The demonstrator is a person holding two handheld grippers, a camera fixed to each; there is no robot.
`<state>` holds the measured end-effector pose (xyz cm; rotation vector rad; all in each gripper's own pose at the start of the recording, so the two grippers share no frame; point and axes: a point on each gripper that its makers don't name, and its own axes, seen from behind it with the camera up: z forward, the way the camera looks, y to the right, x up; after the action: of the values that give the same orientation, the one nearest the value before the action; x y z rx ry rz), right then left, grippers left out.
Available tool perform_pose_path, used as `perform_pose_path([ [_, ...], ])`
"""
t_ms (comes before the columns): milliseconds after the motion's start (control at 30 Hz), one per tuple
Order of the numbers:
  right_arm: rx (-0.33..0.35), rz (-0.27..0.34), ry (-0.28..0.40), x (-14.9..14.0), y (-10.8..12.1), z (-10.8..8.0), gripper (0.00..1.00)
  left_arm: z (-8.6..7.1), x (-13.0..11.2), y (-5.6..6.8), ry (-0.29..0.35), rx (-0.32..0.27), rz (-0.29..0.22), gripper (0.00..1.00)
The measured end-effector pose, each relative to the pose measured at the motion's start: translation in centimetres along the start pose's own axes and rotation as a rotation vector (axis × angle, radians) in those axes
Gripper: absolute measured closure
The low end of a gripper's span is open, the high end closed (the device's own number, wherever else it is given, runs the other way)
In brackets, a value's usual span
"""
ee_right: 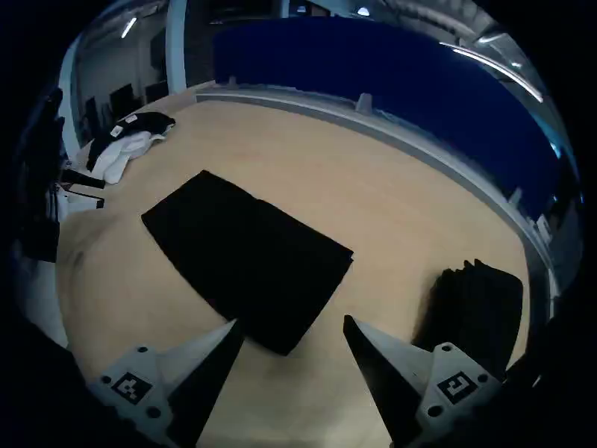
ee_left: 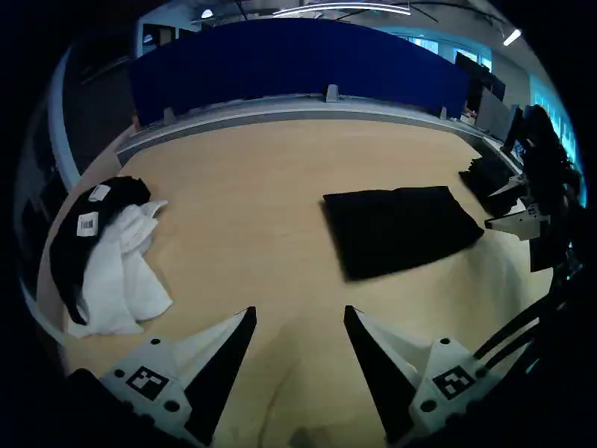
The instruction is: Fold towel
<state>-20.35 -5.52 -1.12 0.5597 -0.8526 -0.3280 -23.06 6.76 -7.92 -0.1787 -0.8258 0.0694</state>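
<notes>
A black towel (ee_left: 399, 228) lies folded flat on the wooden table (ee_left: 269, 172), right of centre in the left gripper view. My left gripper (ee_left: 298, 317) hovers open near the table's front, well short of the towel, with nothing between its fingers. The right gripper view has the same black towel (ee_right: 246, 254) just ahead of my right gripper (ee_right: 292, 325), which is open and empty above the towel's near corner. The right gripper (ee_left: 515, 205) also appears far right in the left gripper view, beyond the towel.
A heap of white and black cloths (ee_left: 112, 254) sits at the table's left edge. A stack of folded black towels (ee_right: 477, 306) lies at the right. A blue partition (ee_left: 298, 63) runs along the far side of the table.
</notes>
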Motion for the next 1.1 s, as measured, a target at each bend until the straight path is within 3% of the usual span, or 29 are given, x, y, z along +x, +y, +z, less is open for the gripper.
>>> perform_pose_path([
  [367, 0.063, -0.092, -0.068, -1.5, -0.4, 0.6, 0.02, -3.1, -4.2, -1.0, -0.034, 0.038, -0.045, 0.13],
  [600, 0.088, -0.085, -0.100, -2.7, -0.6, 1.2, 0.25, -3.8, -5.0, -0.9, -0.042, 0.038, -0.074, 0.13],
  [1100, 0.115, -0.058, -0.126, -4.1, -1.3, 1.5, 0.70, -4.6, -5.5, -0.6, -0.045, 0.029, -0.069, 0.13],
])
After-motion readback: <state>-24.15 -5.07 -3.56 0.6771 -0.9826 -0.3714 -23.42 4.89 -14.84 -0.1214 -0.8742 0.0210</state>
